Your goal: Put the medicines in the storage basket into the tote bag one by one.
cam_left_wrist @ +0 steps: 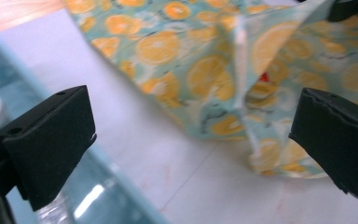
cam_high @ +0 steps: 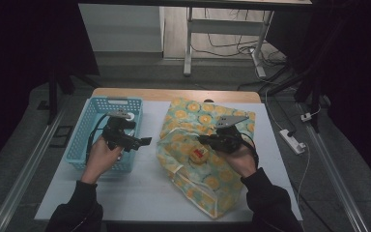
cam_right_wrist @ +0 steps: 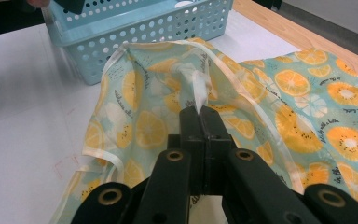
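Over blue basket (cam_high: 79, 145), left gripper (cam_high: 147, 141) level, right gripper (cam_high: 204, 139) pinching fruit-print bag (cam_high: 186, 121)

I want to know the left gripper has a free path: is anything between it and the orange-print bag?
Nothing visible does. The left gripper has its jaws open and faces the bag across bare white table. The blue basket lies under and behind it; the right gripper pinches the bag's edge.

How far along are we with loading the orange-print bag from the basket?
Done: one small yellow item lies at the bag's mouth. In hand: the right gripper is pinched shut on the orange-print bag, holding its edge up; the left gripper is open and empty. Left: further contents of the blue basket, a white one visible.
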`<state>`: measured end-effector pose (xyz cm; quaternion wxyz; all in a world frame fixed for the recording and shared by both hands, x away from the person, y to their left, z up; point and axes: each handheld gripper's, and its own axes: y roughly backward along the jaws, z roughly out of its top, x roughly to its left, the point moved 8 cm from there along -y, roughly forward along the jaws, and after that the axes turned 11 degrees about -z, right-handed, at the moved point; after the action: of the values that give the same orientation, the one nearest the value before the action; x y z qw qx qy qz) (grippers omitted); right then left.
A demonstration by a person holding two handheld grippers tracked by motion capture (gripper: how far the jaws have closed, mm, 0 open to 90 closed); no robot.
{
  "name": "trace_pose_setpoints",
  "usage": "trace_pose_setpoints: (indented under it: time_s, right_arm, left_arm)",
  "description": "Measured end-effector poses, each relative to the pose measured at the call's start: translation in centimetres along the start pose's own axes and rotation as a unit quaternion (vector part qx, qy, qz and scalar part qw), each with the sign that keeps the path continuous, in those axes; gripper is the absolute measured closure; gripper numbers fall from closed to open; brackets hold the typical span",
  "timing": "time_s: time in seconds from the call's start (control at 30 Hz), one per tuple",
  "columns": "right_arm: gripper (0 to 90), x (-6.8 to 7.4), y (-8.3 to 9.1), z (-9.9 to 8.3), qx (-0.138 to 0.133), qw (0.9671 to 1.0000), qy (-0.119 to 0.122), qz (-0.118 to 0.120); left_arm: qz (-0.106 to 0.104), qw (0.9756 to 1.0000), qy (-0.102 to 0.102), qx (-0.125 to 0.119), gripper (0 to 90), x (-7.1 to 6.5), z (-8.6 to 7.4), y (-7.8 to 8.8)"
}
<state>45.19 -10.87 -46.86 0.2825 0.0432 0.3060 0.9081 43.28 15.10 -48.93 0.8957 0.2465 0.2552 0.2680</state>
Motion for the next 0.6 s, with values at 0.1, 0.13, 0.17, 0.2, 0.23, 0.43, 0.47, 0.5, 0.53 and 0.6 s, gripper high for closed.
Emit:
trace_pose_setpoints:
  time_s: [0.1,0.13,0.17,0.2,0.23,0.43,0.47,0.5,0.53,0.6]
  right_arm:
    - [90.0,0.1,-0.1,-0.1,0.003,1.0,0.002,0.002]
    - [90.0,0.2,-0.2,-0.1,0.003,1.0,0.001,0.002]
    - [90.0,0.2,-0.2,-0.2,0.005,1.0,0.003,0.003]
    - [90.0,0.3,-0.4,-0.2,0.006,1.0,0.003,0.004]
    - [90.0,0.3,-0.4,-0.3,0.009,0.9999,0.005,0.004]
    - [90.0,0.5,-0.7,-0.4,0.013,0.9999,0.008,0.008]
    - [90.0,0.5,-0.7,-0.4,0.013,0.9998,0.009,0.008]
    - [90.0,0.5,-0.6,-0.4,0.013,0.9998,0.009,0.008]
    - [90.0,0.5,-0.6,-0.4,0.013,0.9998,0.009,0.008]
    - [90.0,0.5,-0.6,-0.4,0.012,0.9998,0.009,0.009]
  left_arm:
    - [0.01,0.9999,0.01,0.002,0.3,0.8,-0.3,0.5]
    - [0.013,0.9998,0.012,0.001,0.4,1.0,-0.4,0.6]
    - [0.017,0.9997,0.016,0.0,0.6,1.3,-0.5,0.8]
    - [0.021,0.9997,0.016,0.0,0.9,1.6,-0.6,1.0]
    - [0.025,0.9995,0.018,0.0,1.1,1.8,-0.7,1.1]
    - [0.066,0.9975,0.016,0.018,1.7,3.3,-1.4,1.8]
    - [0.076,0.9967,0.015,0.022,1.7,3.7,-1.5,2.0]
    - [0.081,0.9962,0.018,0.025,1.7,4.1,-1.6,2.0]
    - [0.082,0.996,0.021,0.028,1.6,4.3,-1.8,2.0]
    - [0.095,0.9943,0.029,0.038,1.1,5.2,-2.3,2.0]
